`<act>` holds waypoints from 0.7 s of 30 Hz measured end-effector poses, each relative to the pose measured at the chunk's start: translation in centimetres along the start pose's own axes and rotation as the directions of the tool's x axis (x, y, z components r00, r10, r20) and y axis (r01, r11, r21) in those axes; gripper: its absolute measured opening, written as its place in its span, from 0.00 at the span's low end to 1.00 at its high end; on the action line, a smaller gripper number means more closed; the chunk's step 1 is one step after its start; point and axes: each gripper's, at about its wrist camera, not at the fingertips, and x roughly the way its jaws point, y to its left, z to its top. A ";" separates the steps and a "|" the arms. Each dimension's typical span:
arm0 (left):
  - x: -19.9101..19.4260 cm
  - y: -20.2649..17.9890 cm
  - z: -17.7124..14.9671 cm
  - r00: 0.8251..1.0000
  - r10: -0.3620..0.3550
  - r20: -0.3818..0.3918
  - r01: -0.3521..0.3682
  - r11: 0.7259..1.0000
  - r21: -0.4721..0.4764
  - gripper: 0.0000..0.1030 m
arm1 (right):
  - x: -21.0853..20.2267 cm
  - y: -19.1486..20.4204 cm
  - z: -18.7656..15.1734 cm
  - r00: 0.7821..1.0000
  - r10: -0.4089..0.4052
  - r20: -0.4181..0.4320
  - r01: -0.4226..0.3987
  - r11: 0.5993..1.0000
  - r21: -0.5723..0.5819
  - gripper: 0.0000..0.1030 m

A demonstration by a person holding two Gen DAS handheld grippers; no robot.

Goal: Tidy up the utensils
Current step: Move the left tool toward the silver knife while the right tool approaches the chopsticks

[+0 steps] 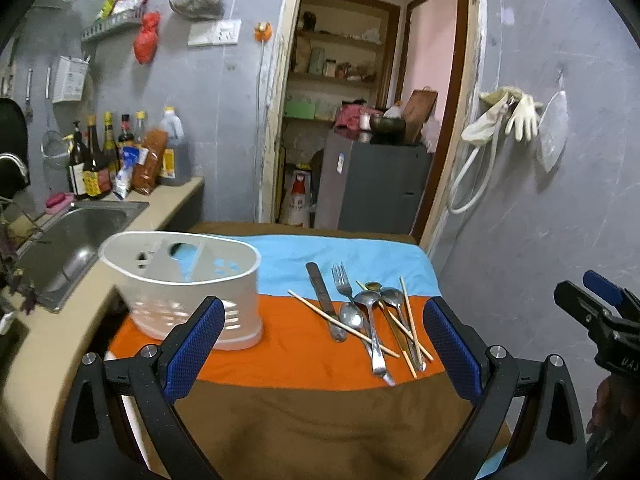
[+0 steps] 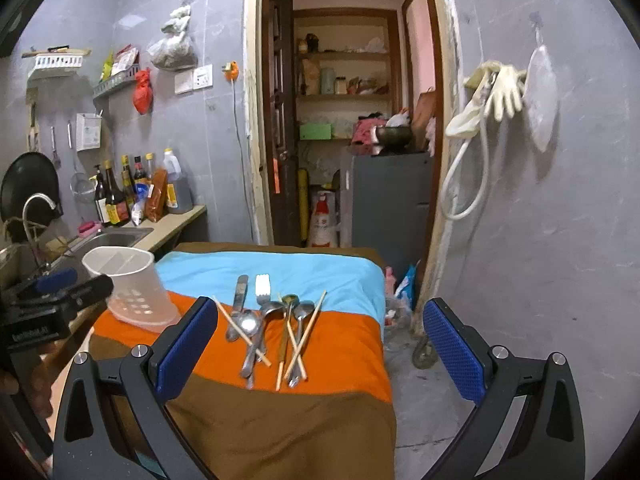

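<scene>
A pile of utensils [image 1: 372, 316] lies on the orange stripe of the cloth-covered table [image 1: 304, 420]: a knife [image 1: 325, 300], a fork [image 1: 342, 280], spoons [image 1: 352, 314] and several wooden chopsticks. A white divided utensil holder [image 1: 188, 292] stands to their left. My left gripper [image 1: 320, 344] is open and empty, above the table short of the pile. My right gripper [image 2: 320, 344] is open and empty too; its view shows the pile [image 2: 272, 332] and the holder [image 2: 132, 292] ahead. The right gripper shows at the right edge of the left wrist view [image 1: 600, 312].
A steel sink [image 1: 72, 240] and counter with sauce bottles [image 1: 104, 156] lie to the left of the table. A doorway with a grey cabinet [image 1: 376, 184] is behind. A grey wall with hanging gloves [image 1: 516, 116] and a hose is on the right.
</scene>
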 end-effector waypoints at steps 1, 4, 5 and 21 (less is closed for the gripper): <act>1.1 -0.2 0.1 1.000 -0.006 -0.009 0.006 1.000 -0.003 0.94 | 1.1 -0.6 0.1 1.000 0.012 -0.008 -0.012 1.000 0.006 1.00; 3.8 -0.8 0.4 1.000 -0.012 -0.019 0.013 1.000 0.011 0.94 | 4.6 -2.5 0.2 0.998 0.054 -0.039 -0.053 0.998 0.032 1.00; 4.7 -1.0 0.5 1.000 -0.013 -0.020 0.013 1.000 0.020 0.94 | 5.9 -3.2 0.1 0.996 0.069 -0.051 -0.067 0.997 0.043 1.00; 20.2 -0.8 1.6 0.984 0.028 -0.177 -0.023 0.999 0.032 0.63 | 19.8 -7.0 -1.6 0.953 0.203 -0.224 -0.176 0.975 0.133 0.65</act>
